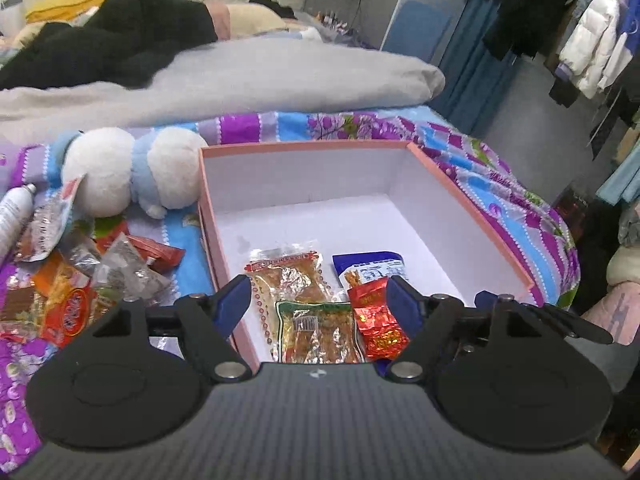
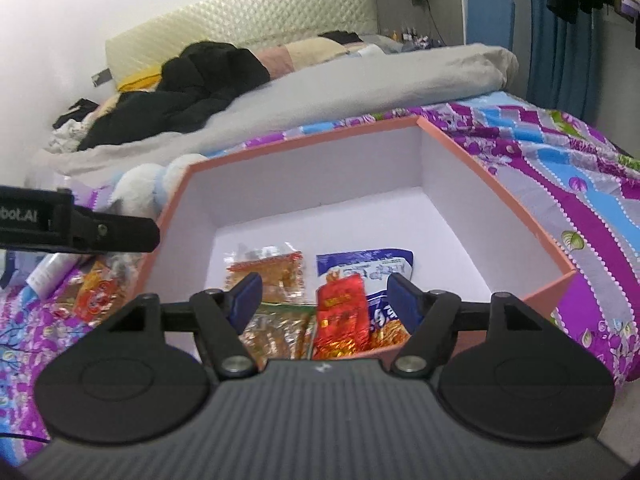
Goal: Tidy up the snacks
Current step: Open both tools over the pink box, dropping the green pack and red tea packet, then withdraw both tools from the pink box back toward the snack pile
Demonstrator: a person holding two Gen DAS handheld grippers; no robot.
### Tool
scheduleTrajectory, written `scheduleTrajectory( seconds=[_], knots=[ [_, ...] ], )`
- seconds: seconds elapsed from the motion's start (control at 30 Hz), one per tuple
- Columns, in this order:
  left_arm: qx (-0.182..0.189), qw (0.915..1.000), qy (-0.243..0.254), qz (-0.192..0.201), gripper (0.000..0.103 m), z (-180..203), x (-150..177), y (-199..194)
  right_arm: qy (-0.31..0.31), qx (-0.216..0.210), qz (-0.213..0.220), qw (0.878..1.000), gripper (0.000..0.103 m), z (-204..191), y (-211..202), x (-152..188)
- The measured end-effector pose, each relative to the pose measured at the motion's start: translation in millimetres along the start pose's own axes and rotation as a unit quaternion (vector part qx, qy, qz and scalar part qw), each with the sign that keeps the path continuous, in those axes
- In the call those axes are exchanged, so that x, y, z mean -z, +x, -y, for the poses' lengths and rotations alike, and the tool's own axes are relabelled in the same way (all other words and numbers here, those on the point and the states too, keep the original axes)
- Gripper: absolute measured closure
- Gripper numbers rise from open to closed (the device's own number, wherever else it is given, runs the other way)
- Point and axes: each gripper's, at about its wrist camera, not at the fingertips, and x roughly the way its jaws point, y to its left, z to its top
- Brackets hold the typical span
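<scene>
A pink box (image 1: 308, 146) with a white inside sits on the bed; it also shows in the right wrist view (image 2: 304, 136). Inside at the near end lie a clear orange snack pack (image 1: 288, 270), a green-edged pack (image 1: 316, 326), a red foil pack (image 1: 378, 322) and a blue-white pouch (image 1: 370, 266). My left gripper (image 1: 318, 298) is open and empty above them. My right gripper (image 2: 322, 298) is open and empty above the red pack (image 2: 342, 316) and the blue pouch (image 2: 368, 264). A pile of loose snacks (image 1: 76, 280) lies left of the box.
A white and blue plush toy (image 1: 132, 170) lies by the box's far left corner. A white spray can (image 1: 14, 210) is at the left edge. A grey duvet (image 1: 240, 76) and black clothes (image 1: 120, 36) lie behind. Clothes hang at the right (image 1: 592, 40).
</scene>
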Motion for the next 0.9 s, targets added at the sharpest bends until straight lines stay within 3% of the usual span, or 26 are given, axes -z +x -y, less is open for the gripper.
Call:
scheduleTrajectory(
  seconds=[0.57, 0.9],
  knots=[
    [0.0, 0.9971, -0.01, 0.076, 0.025, -17.8, 62.4, -171.4, -0.01, -0.018, 0.046, 0.999, 0.032, -55.4, -112.8, 31.1],
    [-0.022, 0.9959, -0.032, 0.081, 0.025, -37.6, 114.9, -232.2, -0.026, -0.042, 0.047, 0.998, 0.032, -90.5, -145.8, 60.0]
  ],
)
